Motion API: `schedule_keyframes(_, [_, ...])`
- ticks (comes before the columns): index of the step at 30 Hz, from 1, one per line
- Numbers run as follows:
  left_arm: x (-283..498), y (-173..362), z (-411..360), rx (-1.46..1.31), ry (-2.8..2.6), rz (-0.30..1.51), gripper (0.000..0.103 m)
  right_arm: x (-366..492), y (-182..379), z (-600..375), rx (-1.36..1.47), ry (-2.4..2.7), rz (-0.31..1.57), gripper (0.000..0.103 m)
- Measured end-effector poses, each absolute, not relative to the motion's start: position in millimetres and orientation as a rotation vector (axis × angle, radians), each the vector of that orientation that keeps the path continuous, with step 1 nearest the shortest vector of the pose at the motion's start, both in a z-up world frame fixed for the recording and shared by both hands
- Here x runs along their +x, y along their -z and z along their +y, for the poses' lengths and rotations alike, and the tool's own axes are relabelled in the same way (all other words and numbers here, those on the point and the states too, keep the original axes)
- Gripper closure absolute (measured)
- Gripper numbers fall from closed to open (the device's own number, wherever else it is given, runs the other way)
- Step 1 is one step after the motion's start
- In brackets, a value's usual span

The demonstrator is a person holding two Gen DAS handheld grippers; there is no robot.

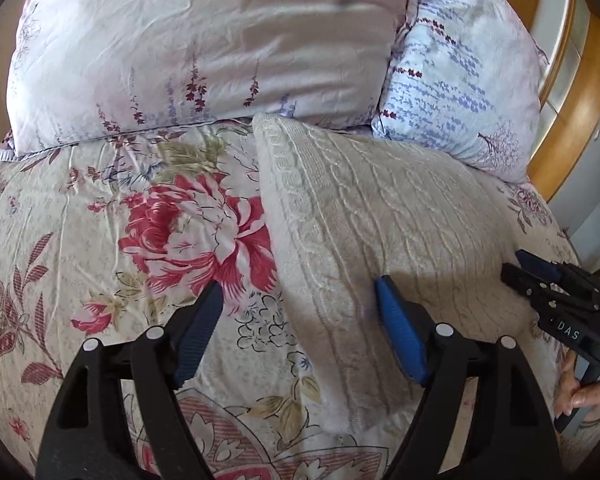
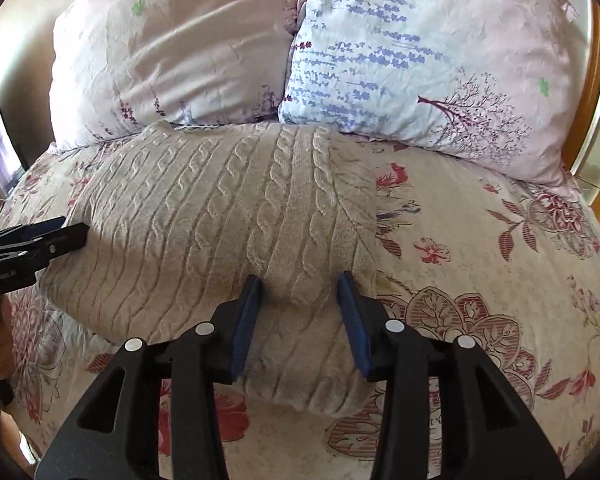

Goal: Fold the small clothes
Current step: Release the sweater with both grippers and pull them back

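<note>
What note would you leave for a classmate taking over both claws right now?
Left claw: open, empty, over the sweater's left edge.
Right claw: open, straddling the sweater's near right part, not pinching it.
Sweater: beige cable knit, lying in a compact folded block on the bedspread, just in front of two pillows.
Done: sweater looks folded and released.
Left: probably check the edges and tidy; no other clothes in view.

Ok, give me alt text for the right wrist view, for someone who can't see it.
A folded beige cable-knit sweater lies on a floral bedspread, with the open right claw over its near edge, gripping nothing. Two pillows sit behind it, and the left claw reaches in at the left edge.
</note>
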State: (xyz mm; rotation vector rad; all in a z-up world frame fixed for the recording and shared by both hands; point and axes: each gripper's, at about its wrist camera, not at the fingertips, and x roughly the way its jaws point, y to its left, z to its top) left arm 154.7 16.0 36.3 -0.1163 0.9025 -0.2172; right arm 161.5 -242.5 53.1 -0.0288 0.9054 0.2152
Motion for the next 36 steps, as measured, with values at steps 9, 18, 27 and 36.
schedule_keyframes(9, [97, -71, 25, -0.091, 0.178, 0.77, 0.002, 110, -102, -274, 0.06, -0.087, 0.712, 0.001])
schedule_keyframes(18, [75, -43, 9, -0.03, 0.064, 0.877, 0.002, 87, -90, -263, 0.058, -0.108, 0.75, 0.001])
schedule_keyframes(27, [74, -34, -12, 0.06, 0.015, 0.912, 0.002, 82, -70, -244, 0.071, -0.102, 0.822, 0.001])
schedule_keyframes(36, [81, -21, -24, 0.115, -0.013, 0.956, 0.002, 83, -48, -228, 0.025, -0.102, 0.919, 0.001])
